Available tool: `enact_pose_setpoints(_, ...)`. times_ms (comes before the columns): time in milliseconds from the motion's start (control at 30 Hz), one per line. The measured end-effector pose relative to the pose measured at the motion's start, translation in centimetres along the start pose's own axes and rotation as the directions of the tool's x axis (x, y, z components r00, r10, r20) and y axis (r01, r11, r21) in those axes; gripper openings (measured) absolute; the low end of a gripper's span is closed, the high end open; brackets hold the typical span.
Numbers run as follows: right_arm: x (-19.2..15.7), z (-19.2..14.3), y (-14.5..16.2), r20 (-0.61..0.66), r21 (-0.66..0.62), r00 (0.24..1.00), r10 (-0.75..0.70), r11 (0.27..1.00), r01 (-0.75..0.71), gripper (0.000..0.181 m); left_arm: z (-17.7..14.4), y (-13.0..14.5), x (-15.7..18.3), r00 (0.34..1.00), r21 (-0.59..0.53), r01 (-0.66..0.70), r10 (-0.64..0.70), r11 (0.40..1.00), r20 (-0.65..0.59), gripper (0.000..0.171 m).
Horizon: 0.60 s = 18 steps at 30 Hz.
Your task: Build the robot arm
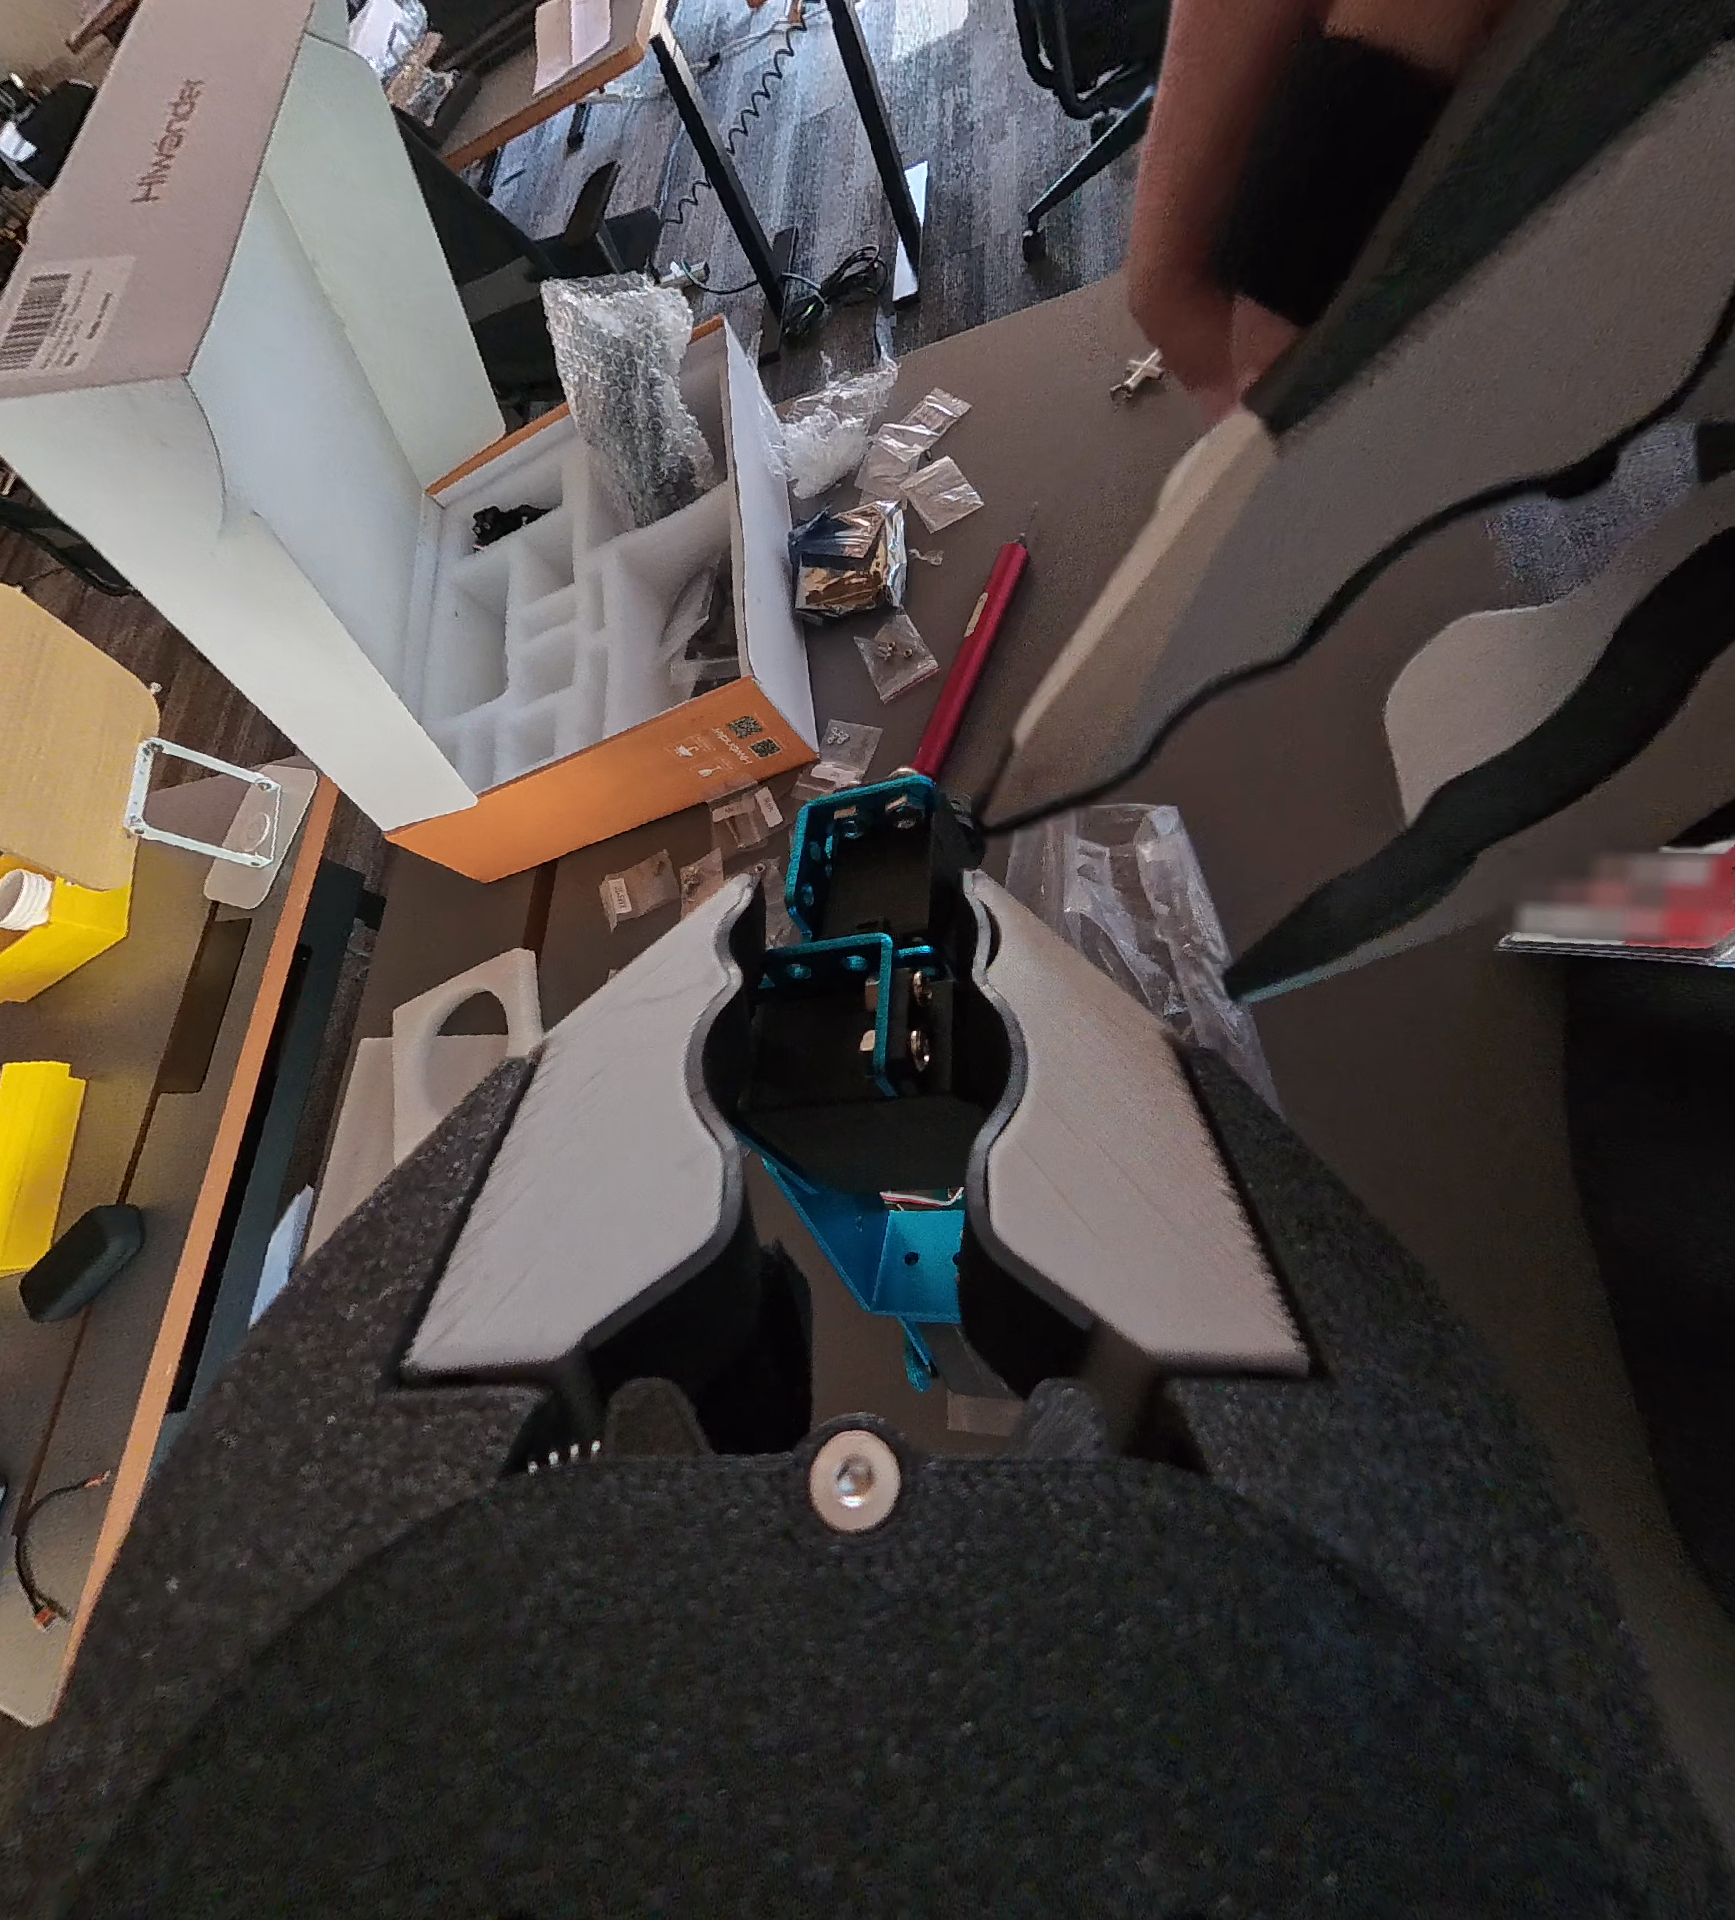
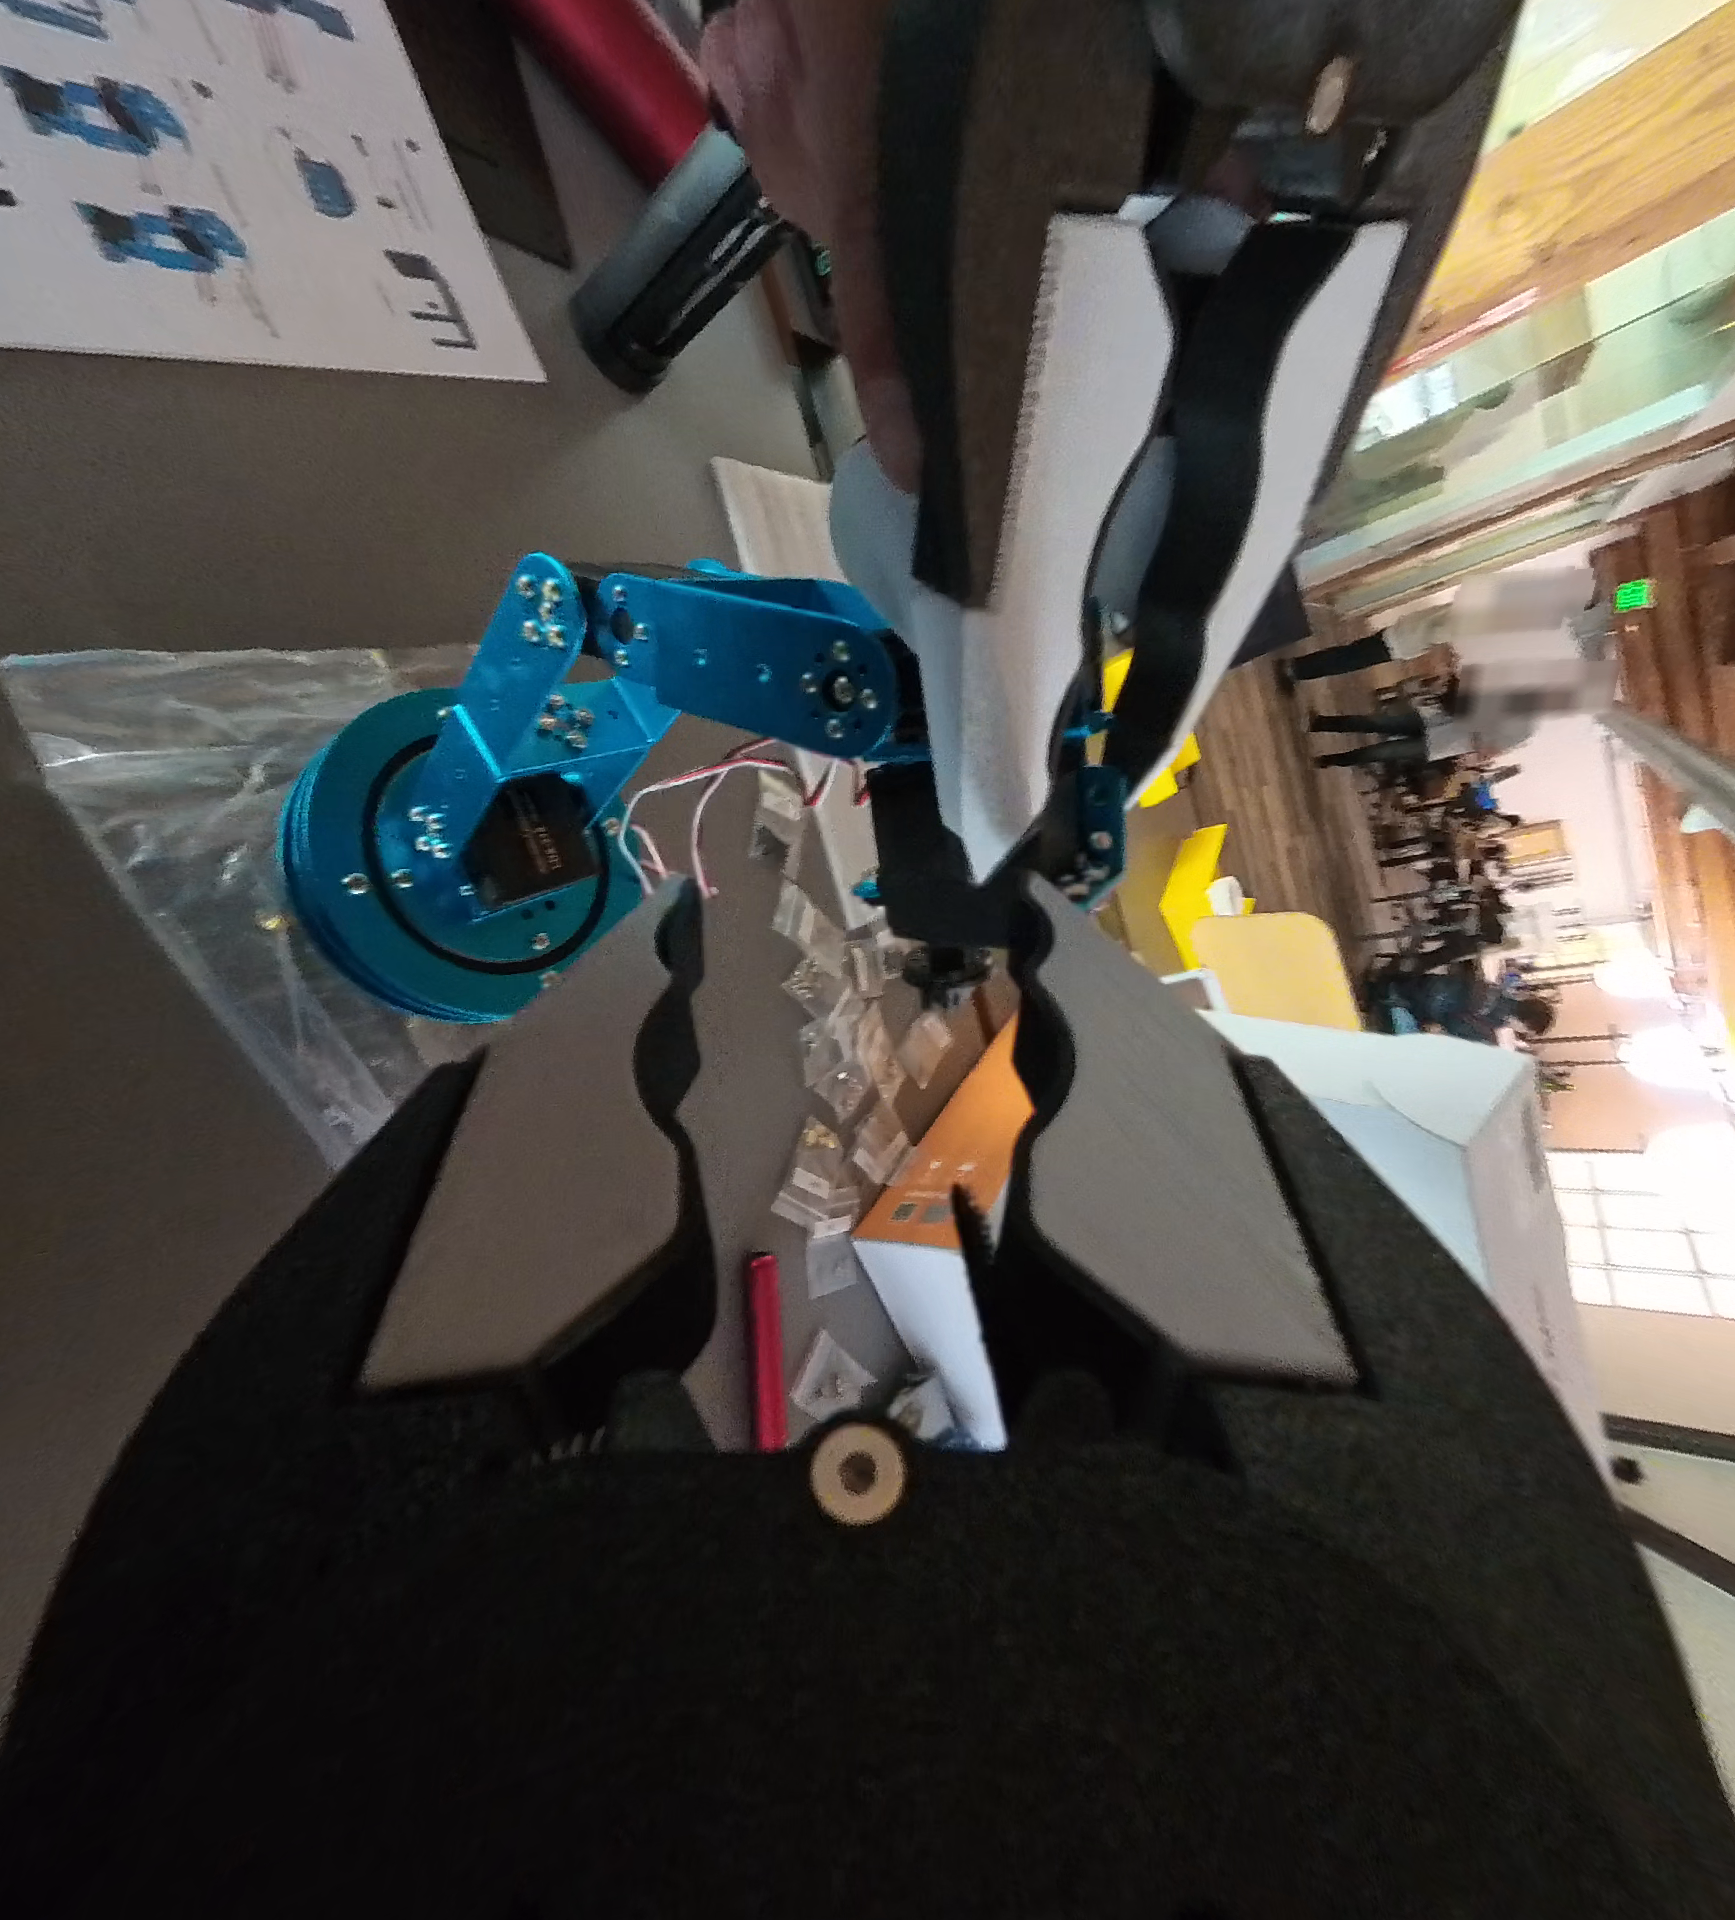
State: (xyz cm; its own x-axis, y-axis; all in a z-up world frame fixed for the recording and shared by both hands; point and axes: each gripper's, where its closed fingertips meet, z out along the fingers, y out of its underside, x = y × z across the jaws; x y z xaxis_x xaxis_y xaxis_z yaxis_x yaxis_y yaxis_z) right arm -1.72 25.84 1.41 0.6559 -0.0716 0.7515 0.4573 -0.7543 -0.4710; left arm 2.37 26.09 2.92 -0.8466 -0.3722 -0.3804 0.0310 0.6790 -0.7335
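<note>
Two hand-held grippers meeting at a small blue robot arm above a cluttered table.

The table [image 1: 1362, 1143] is strewn with an open white-and-orange box [image 1: 572, 582] of foam compartments, small clear bags [image 1: 920, 473] and a red screwdriver [image 1: 972, 655] beside the box. The blue robot arm [image 2: 634, 707] is shown with its round base [image 2: 447, 883] by a plastic bag, its upper black-and-blue section clamped between the fingers of the left gripper [image 1: 868, 925]. The right gripper [image 2: 858, 914] is held with fingers apart, one tip touching the arm's black end part [image 2: 920, 862].
</note>
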Motion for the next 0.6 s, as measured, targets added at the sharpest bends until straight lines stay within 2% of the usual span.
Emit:
enact_pose_setpoints(67,0.9,-0.2,0.1,-0.051,-0.002,0.999,-0.01,1.0,0.01,0.064,-0.1,0.0,0.1,1.0,0.004,-0.008,0.008,1.0,-0.006,0.036)
enact_pose_setpoints(300,1.1,1.0,0.4,-0.05,-0.018,0.999,-0.016,1.0,0.015,0.069,0.0,0.0,0.2,1.0,-0.006,-0.005,0.005,1.0,-0.008,0.036)
enact_pose_setpoints(367,0.9,0.6,0.4,-0.036,-0.019,0.999,0.0,1.0,0.0,0.066,0.1,0.0,0.2,1.0,-0.007,-0.005,0.005,1.0,-0.006,0.036)
enact_pose_setpoints(400,0.4,0.3,0.2,-0.003,-0.009,1.0,0.008,1.0,-0.008,0.051,0.0,0.0,0.1,1.0,-0.007,-0.008,0.008,1.0,-0.003,0.036)
enact_pose_setpoints(433,0.0,0.1,0.2,0.012,-0.005,1.0,0.019,1.0,-0.019,0.055,0.0,0.0,0.1,1.0,-0.005,-0.007,0.007,1.0,-0.005,0.036)
enact_pose_setpoints(533,1.2,0.1,0.4,-0.069,-0.023,0.997,-0.02,1.0,0.018,0.062,0.0,0.0,0.1,1.0,-0.002,-0.008,0.008,1.0,-0.005,0.036)
enact_pose_setpoints(600,1.5,0.4,0.1,-0.048,-0.001,0.999,0.007,1.0,-0.007,0.063,0.0,0.0,0.1,1.0,-0.001,-0.007,0.007,1.0,-0.005,0.036)
